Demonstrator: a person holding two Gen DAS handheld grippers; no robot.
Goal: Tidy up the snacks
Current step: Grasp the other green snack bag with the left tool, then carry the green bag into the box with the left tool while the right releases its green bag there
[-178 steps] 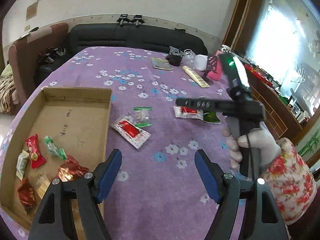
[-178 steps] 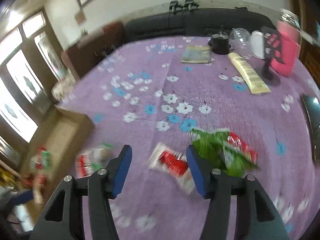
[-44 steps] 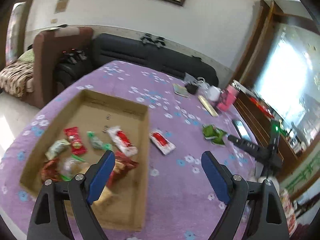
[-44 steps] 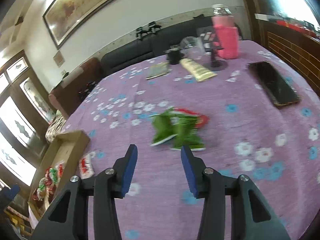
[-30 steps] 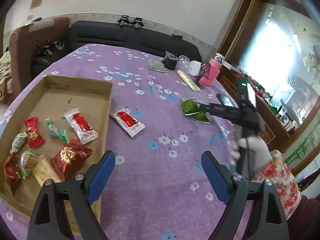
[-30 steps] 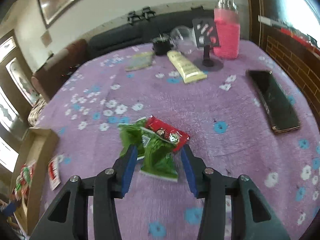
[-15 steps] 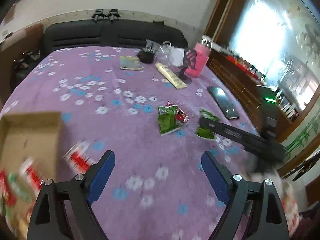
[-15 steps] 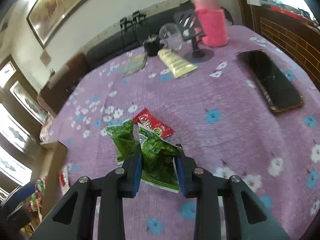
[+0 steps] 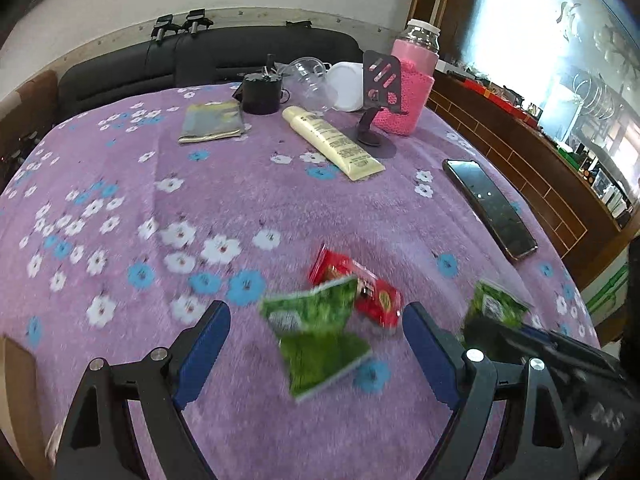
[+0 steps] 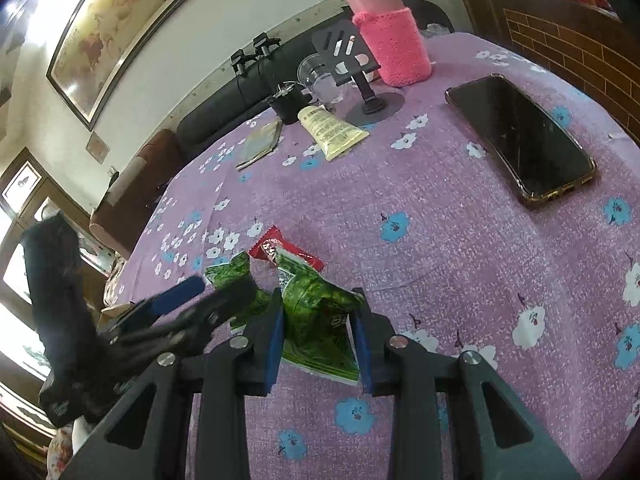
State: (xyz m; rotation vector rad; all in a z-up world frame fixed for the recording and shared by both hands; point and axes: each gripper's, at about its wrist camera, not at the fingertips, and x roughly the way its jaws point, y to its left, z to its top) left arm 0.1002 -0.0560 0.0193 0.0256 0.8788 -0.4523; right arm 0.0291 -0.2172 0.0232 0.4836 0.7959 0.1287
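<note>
Purple cloth [image 10: 460, 240]; right tongs [image 10: 318, 332] grip green packet [image 10: 316, 320].

Far ahead of the jaws, at the back edge of the purple flowered tablecloth [image 9: 248, 200], stands a bottle in a pink knitted sleeve [image 9: 408, 92]. Just in front of it is a black phone stand [image 9: 376, 120] on a round base. To the left of the stand lies a cream tube [image 9: 332, 142], and behind the tube are a clear plastic cup [image 9: 308, 84] and a small black pot [image 9: 261, 94]. More to the left lies a flat grey booklet [image 9: 212, 122]. Ahead and to the right of the jaws, a black phone [image 10: 520, 136] lies flat on the cloth. A framed painting [image 10: 116, 28] hangs on the wall above a dark sofa [image 9: 224, 60].
</note>
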